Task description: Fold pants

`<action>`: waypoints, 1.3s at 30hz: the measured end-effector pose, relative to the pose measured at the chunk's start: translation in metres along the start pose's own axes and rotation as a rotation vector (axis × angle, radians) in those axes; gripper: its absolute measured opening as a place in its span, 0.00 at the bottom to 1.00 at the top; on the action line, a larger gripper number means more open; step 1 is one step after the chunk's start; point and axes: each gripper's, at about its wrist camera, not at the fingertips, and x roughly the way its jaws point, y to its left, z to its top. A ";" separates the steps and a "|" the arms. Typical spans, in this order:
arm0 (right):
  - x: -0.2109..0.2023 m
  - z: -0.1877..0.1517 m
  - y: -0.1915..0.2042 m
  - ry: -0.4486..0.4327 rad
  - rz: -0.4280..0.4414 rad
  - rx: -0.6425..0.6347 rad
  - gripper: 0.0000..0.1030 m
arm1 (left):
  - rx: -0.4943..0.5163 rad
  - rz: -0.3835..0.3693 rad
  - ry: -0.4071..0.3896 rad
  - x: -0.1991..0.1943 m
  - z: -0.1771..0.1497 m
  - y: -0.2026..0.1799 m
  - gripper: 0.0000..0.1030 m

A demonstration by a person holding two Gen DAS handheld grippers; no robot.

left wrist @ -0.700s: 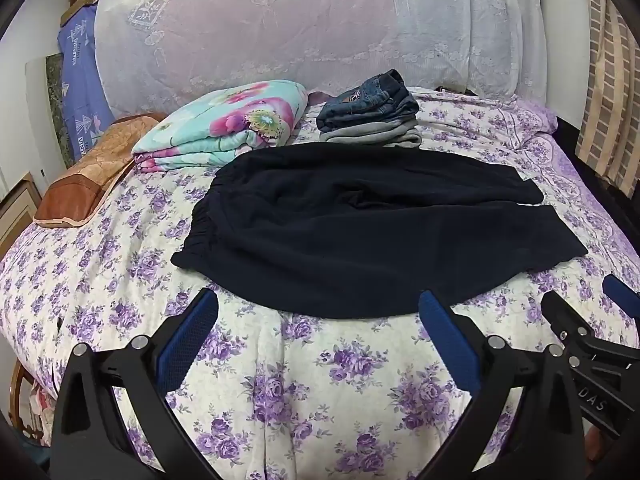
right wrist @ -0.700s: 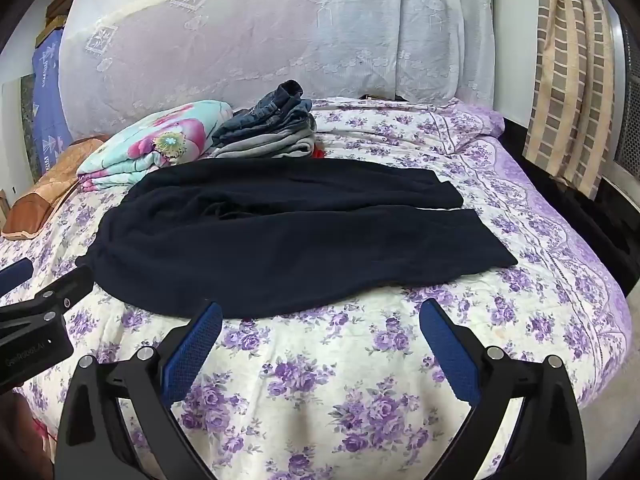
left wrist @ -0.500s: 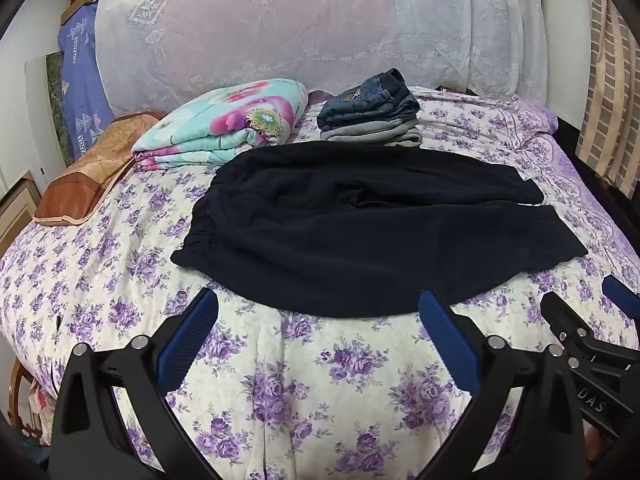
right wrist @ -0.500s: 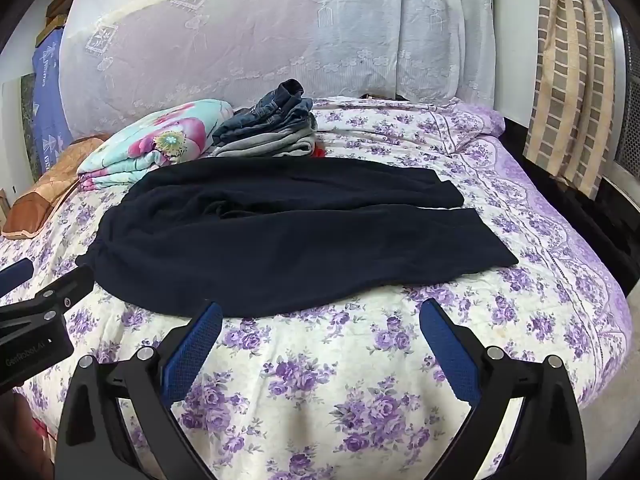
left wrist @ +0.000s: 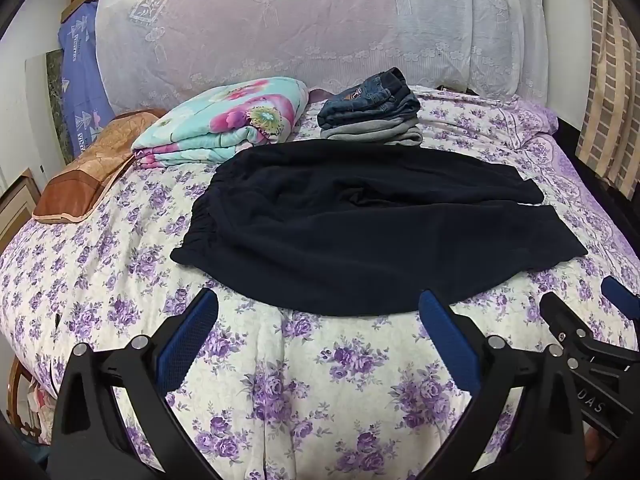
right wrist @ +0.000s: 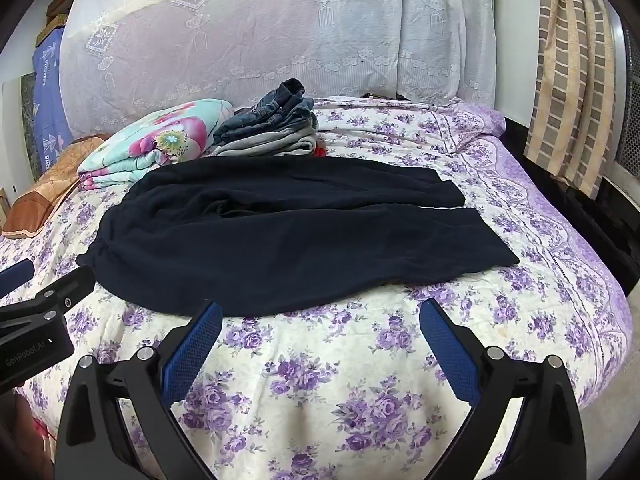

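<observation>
We have the left gripper point(left wrist: 318, 312) spread wide with nothing between its blue pads point(left wrist: 188, 344), hovering over bare bedspread point(left wrist: 304, 380) just short of the near edge of the pants point(left wrist: 360, 232). The right gripper point(right wrist: 320, 316) is the same: jaws fully apart, empty, tilted down toward the bed, its tips near the dark cloth but not touching it. Each gripper shows at the edge of the other's view, so we hold them side by side

The pants lie flat across the middle of the bed, waistband point(left wrist: 200, 216) to our left, leg ends point(right wrist: 472, 232) to our right. The two legs run roughly parallel, the far one a little apart from the near one at the cuffs, with some bunching around the crotch. Behind the pants sit a folded flowered quilt point(left wrist: 232, 120) and a small stack of folded clothes point(left wrist: 372, 112), both clear of the cloth we need

We judge that no fold has been made yet; we are at the opening step, about to take hold. The next move likely calls for the left gripper to pinch the near waistband corner and the right to pinch the near leg's cuff, then carry that edge over onto the far leg. Both pads should close on a single layer's edge, or the fabric will drag and wrinkle
</observation>
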 end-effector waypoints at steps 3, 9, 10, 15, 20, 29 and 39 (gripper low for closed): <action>0.000 0.000 0.000 0.000 0.000 0.000 0.97 | 0.000 -0.001 0.000 0.000 0.000 0.000 0.95; 0.001 -0.001 0.001 0.001 0.000 0.000 0.97 | -0.003 0.000 0.005 0.002 -0.003 0.004 0.95; 0.001 -0.001 0.001 0.000 0.001 0.000 0.97 | -0.004 0.000 0.005 0.002 -0.003 0.004 0.95; 0.001 -0.001 0.002 0.001 0.001 -0.001 0.97 | -0.009 -0.001 0.008 0.003 -0.009 0.008 0.95; 0.001 -0.001 0.002 0.002 0.001 -0.001 0.97 | -0.007 -0.001 0.009 0.003 -0.008 0.008 0.95; 0.002 -0.001 0.003 0.002 0.001 -0.001 0.97 | -0.008 -0.002 0.009 0.004 -0.009 0.009 0.95; 0.001 0.000 0.003 0.001 -0.002 -0.003 0.97 | -0.009 -0.001 0.015 0.006 -0.010 0.011 0.95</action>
